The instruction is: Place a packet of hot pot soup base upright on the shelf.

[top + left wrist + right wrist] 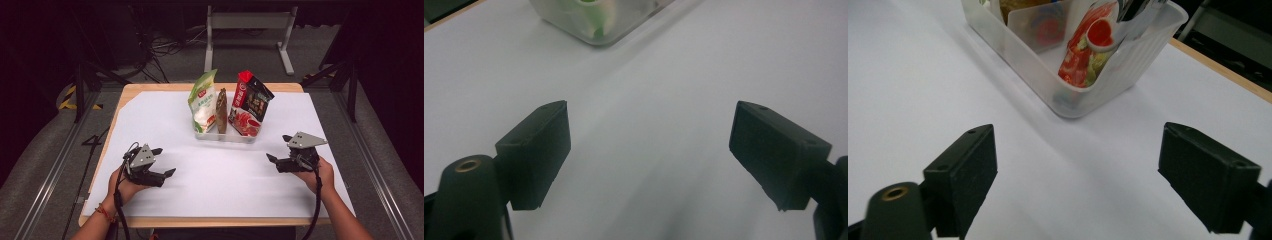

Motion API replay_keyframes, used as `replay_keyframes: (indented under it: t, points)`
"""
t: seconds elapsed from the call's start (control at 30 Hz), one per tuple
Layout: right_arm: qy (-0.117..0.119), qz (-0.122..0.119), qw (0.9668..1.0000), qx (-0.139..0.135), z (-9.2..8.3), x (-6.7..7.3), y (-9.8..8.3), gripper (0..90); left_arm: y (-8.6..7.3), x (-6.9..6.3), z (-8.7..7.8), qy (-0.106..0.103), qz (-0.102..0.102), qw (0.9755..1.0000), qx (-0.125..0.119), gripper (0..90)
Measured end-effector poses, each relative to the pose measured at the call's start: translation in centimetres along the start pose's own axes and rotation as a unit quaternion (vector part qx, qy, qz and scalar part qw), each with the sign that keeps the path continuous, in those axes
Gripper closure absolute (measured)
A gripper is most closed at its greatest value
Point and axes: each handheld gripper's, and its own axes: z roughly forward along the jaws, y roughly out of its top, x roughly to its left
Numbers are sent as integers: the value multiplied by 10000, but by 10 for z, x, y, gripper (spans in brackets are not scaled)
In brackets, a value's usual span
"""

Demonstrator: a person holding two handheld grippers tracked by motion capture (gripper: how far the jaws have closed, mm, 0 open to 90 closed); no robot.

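Note:
A clear plastic bin (225,136) stands at the middle back of the white table sheet (215,175). Upright in it are a green-and-white pouch (203,102), a thin brown packet (221,111) and a red-and-black pouch (248,104). My left gripper (164,161) rests open at the front left, jaws wide with nothing between them (649,155); a corner of the bin (599,22) lies ahead of it. My right gripper (279,148) is open at the front right, empty (1078,175), facing the bin (1083,65) and the red pouch (1083,60).
The wooden table edge (200,221) runs along the front and shows past the sheet at the right (1218,67). A metal frame (247,30) and cables lie on the dark floor beyond the table. Rails flank both sides.

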Motion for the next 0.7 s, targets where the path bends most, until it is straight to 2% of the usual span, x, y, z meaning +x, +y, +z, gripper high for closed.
replay_keyframes:
  t: [0.2, 0.3, 0.7]
  points:
    - [36, -80, 9999, -100, -6, 2, -9, 145, 0, 0, 0, 12, 16, 10000, 4, 175]
    - [167, -26, 9997, -187, -9, 2, -14, 142, 0, -1, 0, 6, 4, 10000, 3, 175]
    - [135, -101, 9994, -313, -21, 5, -30, 137, 0, -1, 1, 1, 18, 10000, 34, 175]
